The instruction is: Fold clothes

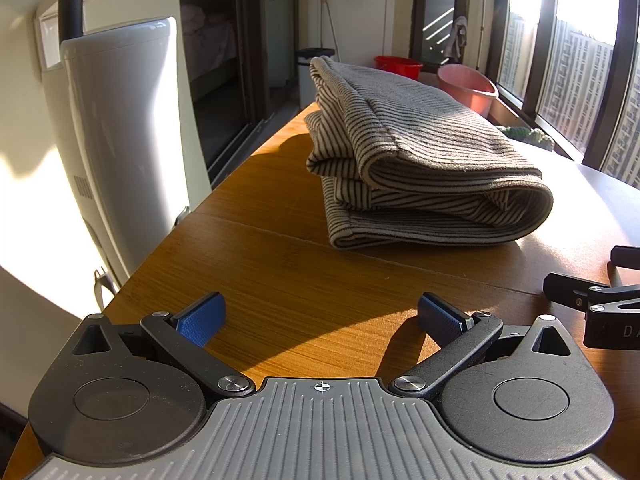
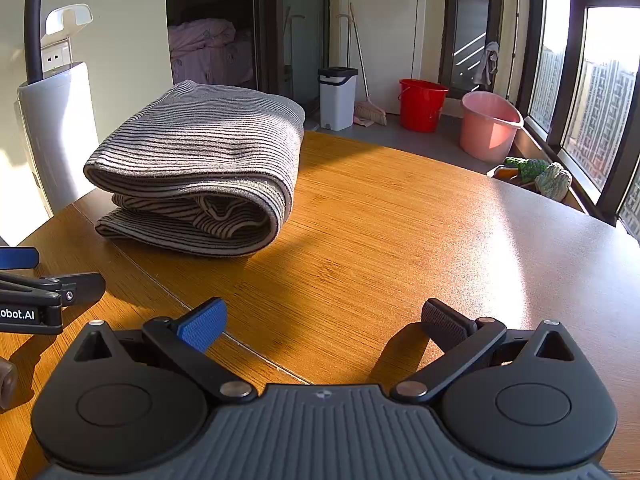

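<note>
With both my left gripper and right gripper spread wide and empty, the folded striped garment lies on the table at one o'clock from my left, eleven from my right, neither clearly nearer.

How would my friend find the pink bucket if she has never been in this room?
Look past the far end of the wooden table to the floor by the big windows. Two buckets stand there side by side. The pink bucket is the paler, wider one nearest the glass; the red bucket beside it is closer to the broom.
</note>
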The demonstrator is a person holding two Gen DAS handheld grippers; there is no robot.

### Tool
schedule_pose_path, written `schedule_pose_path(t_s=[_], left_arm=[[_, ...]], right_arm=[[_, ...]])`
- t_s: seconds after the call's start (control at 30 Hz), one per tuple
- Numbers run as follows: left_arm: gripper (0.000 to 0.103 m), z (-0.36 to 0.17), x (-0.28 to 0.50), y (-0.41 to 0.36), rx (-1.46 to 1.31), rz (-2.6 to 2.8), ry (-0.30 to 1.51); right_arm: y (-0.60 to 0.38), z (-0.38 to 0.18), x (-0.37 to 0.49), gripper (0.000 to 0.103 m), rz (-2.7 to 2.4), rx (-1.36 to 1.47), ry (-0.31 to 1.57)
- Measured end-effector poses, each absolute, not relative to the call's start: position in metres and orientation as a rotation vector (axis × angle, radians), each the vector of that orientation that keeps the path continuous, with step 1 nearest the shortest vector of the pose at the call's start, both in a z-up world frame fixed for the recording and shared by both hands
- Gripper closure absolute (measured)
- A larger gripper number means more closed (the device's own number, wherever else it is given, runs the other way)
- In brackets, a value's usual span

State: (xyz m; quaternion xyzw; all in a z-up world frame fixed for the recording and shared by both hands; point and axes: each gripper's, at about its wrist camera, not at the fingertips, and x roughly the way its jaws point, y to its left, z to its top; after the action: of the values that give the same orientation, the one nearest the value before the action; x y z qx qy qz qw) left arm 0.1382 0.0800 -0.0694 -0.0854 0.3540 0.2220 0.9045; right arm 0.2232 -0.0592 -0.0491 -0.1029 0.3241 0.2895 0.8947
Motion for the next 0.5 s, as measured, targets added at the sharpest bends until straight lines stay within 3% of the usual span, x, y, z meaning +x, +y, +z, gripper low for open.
schedule_pose_path(t_s=[0.5], left_arm=[[0.0, -0.0688, 0.1368, 0.0829, -0.18, 0.451, 0.729]], right_arm=[[-0.0588, -0.0493, 0.2234, 0.0, 0.6, -0.213, 0.672]])
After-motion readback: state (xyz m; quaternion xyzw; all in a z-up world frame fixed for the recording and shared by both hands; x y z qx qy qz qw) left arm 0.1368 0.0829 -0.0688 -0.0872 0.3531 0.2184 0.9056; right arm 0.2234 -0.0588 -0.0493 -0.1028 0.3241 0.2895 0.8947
